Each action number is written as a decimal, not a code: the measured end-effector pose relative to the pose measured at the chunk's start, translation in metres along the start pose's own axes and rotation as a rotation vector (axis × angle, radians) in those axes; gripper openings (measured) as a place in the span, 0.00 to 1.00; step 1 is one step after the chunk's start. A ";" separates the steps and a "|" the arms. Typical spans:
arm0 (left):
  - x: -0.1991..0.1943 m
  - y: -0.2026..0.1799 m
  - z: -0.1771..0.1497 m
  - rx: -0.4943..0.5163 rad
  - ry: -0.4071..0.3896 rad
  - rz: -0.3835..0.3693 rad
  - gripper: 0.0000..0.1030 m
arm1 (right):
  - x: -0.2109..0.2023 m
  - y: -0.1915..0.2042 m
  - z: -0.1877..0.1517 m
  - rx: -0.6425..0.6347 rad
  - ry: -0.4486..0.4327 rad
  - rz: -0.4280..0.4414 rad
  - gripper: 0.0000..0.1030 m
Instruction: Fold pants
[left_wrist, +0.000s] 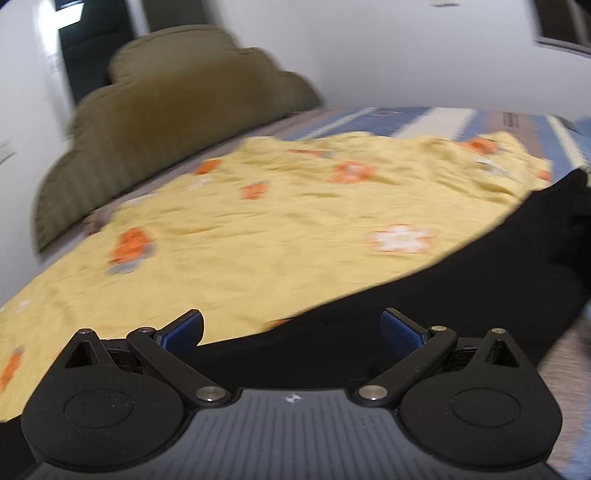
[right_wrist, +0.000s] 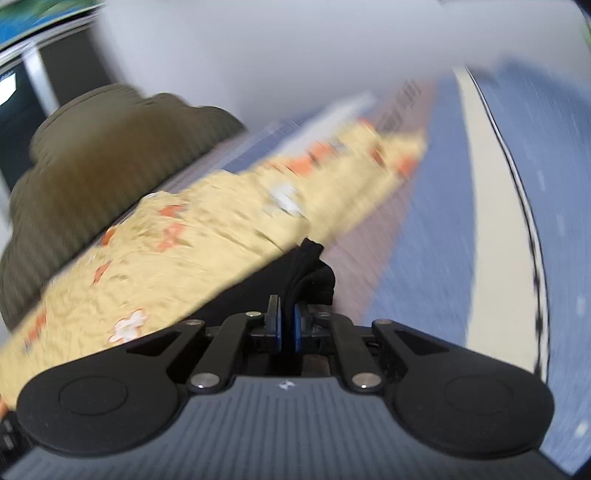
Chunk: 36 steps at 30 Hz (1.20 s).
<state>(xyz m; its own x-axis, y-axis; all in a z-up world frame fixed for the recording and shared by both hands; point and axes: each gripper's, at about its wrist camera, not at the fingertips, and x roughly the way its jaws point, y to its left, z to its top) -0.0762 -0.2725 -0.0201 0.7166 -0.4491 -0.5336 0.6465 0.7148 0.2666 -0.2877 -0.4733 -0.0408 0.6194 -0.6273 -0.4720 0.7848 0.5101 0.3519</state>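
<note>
Black pants (left_wrist: 424, 295) stretch across the near edge of a yellow flowered blanket (left_wrist: 258, 229) in the left wrist view. My left gripper (left_wrist: 291, 330) stands open above the black cloth, its blue pads (left_wrist: 184, 330) wide apart with nothing pinched between them. In the right wrist view my right gripper (right_wrist: 288, 317) is shut on a bunched fold of the black pants (right_wrist: 308, 266), which rises from between the blue pads (right_wrist: 297, 328). The rest of the pants is hidden under the gripper body. Both views are blurred.
An olive cloud-shaped cushion (left_wrist: 155, 122) leans against the white wall behind the bed. A blue, white and brown striped sheet (right_wrist: 461, 221) lies under the blanket and runs to the right. A dark doorway (left_wrist: 92, 48) shows at far left.
</note>
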 end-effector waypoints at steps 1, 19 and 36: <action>-0.001 0.010 -0.002 -0.012 0.000 0.031 1.00 | -0.006 0.014 0.002 -0.061 -0.024 0.002 0.08; -0.010 0.137 -0.050 -0.240 0.091 0.314 1.00 | -0.100 0.272 -0.151 -0.995 -0.115 0.450 0.07; -0.011 0.151 -0.055 -0.292 0.102 0.279 1.00 | -0.101 0.291 -0.186 -1.114 0.018 0.539 0.47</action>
<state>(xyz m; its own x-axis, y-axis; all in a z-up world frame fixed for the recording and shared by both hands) -0.0008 -0.1304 -0.0184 0.8151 -0.1714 -0.5534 0.3186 0.9304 0.1810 -0.1258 -0.1527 -0.0411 0.8511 -0.1782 -0.4939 -0.0206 0.9286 -0.3704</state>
